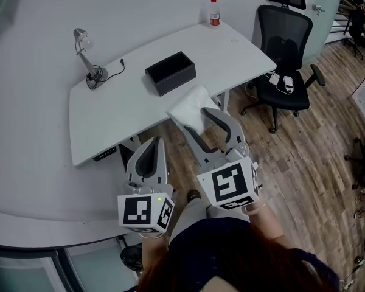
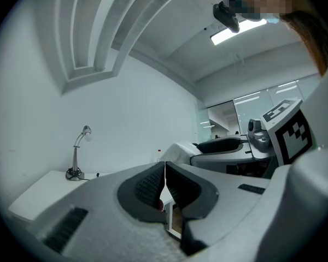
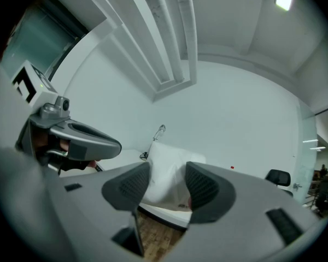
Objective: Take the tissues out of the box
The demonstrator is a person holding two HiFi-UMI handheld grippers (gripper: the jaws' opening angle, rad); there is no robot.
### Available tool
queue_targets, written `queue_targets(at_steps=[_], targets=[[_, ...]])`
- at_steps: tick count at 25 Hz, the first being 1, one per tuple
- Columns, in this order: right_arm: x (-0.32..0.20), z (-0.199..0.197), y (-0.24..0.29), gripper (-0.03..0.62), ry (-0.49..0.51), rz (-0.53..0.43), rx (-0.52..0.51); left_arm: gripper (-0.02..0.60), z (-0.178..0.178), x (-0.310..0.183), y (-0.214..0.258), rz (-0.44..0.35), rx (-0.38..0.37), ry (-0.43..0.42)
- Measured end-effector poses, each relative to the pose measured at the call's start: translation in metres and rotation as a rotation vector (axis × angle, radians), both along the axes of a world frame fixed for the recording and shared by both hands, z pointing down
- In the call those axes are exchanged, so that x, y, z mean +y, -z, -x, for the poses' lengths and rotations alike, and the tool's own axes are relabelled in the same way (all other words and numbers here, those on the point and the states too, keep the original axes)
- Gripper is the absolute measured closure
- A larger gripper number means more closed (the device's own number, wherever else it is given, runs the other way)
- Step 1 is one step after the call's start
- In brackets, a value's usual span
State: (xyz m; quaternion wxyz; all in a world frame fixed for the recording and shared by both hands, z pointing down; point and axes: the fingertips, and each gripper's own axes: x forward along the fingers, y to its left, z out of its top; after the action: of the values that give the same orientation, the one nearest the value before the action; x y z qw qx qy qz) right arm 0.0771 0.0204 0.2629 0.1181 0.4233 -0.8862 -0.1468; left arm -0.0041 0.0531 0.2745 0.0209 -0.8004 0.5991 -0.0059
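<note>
Only the head view shows the black box (image 1: 170, 73) on the table (image 1: 109, 114). The white tissues (image 1: 188, 105) are outside it, near the table edge. The right hand-held gripper (image 1: 194, 119) clamps them, and its own view shows pads pressing both sides. The left hand-held gripper (image 2: 165, 165) is closed and empty. The box's inside is too dark to read. A lamp (image 1: 85, 53), bottle (image 1: 214, 12) and chair (image 1: 286, 53) stand around.

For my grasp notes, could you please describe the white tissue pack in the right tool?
The white tissue pack is a plump, creased rectangle in soft, seemingly plastic wrap. It is out of the black open box, at the white table's near edge, pinched between both pads of the right tool. Whether it touches the table is unclear.
</note>
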Motion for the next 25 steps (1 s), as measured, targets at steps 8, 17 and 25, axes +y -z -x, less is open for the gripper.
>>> queue_targets(at_steps=[8, 17, 25], targets=[[0.007, -0.003, 0.002, 0.375, 0.019, 0.009, -0.029, 0.557, -0.002, 0.003, -0.001, 0.011, -0.002, 0.01], [0.0, -0.007, -0.003, 0.376, 0.012, 0.026, -0.032, 0.557, -0.006, -0.006, -0.004, 0.019, -0.016, -0.001], [-0.013, -0.002, -0.003, 0.376, 0.012, 0.03, -0.023, 0.557, -0.003, -0.022, -0.008, 0.033, -0.018, -0.007]])
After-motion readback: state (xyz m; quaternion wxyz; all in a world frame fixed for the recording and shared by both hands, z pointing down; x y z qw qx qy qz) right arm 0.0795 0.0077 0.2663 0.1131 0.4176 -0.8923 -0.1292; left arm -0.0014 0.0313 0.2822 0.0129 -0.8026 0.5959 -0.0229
